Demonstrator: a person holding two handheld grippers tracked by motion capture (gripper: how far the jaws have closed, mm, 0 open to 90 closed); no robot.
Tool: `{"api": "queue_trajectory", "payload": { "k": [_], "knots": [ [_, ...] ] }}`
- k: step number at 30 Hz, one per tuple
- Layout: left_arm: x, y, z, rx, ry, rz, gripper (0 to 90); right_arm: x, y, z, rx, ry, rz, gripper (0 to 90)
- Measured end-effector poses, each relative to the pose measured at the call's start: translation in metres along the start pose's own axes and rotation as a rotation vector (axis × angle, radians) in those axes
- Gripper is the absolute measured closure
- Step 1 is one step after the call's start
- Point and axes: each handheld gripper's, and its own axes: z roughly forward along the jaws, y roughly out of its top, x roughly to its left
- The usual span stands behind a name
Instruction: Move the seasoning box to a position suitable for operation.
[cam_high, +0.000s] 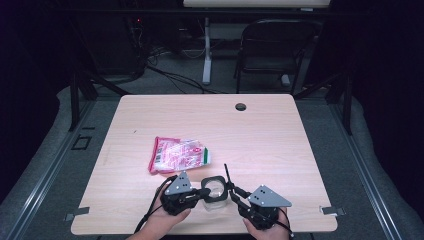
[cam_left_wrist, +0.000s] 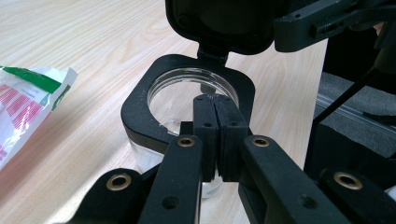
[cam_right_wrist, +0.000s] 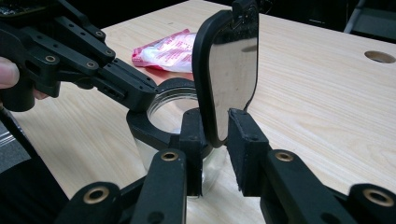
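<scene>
Your left gripper (cam_left_wrist: 215, 100) pinches the jar (cam_left_wrist: 187, 100) rim at frame centre; your right gripper (cam_right_wrist: 218, 128) loosely straddles the raised lid (cam_right_wrist: 231, 70). A hard tug could tip the jar.

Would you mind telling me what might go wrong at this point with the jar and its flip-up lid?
1. The left gripper pinches only the rim of the clear jar; a tug on the lid could tip the jar.
2. The hinged lid stands upright between the right gripper pads, which do not seem to press it; it may slip and fall shut.
3. The snack packet lies close by and could be knocked.
</scene>
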Motion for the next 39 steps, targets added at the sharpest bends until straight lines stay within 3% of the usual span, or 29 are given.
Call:
{"api": "queue_trajectory", "payload": {
  "k": [9, 17, 26, 39],
  "knots": [
    [0.000, 0.000, 0.000, 0.001, 0.000, -0.002, 88.0, -0.003, 0.000, -0.002, 0.007, 0.001, 0.002, 77.5],
    [0.000, 0.000, 0.000, 0.001, 0.004, 0.001, 87.1, -0.006, -0.006, 0.011, 0.066, 0.006, 0.031, 68.8],
    [0.001, 0.000, 0.000, 0.000, 0.002, 0.000, 85.8, -0.003, -0.004, 0.020, 0.036, -0.021, 0.029, 67.9],
    [0.001, -0.001, 0.000, -0.004, -0.002, -0.002, 85.0, -0.003, -0.004, 0.022, 0.039, -0.036, 0.028, 71.9]
  ]
}}
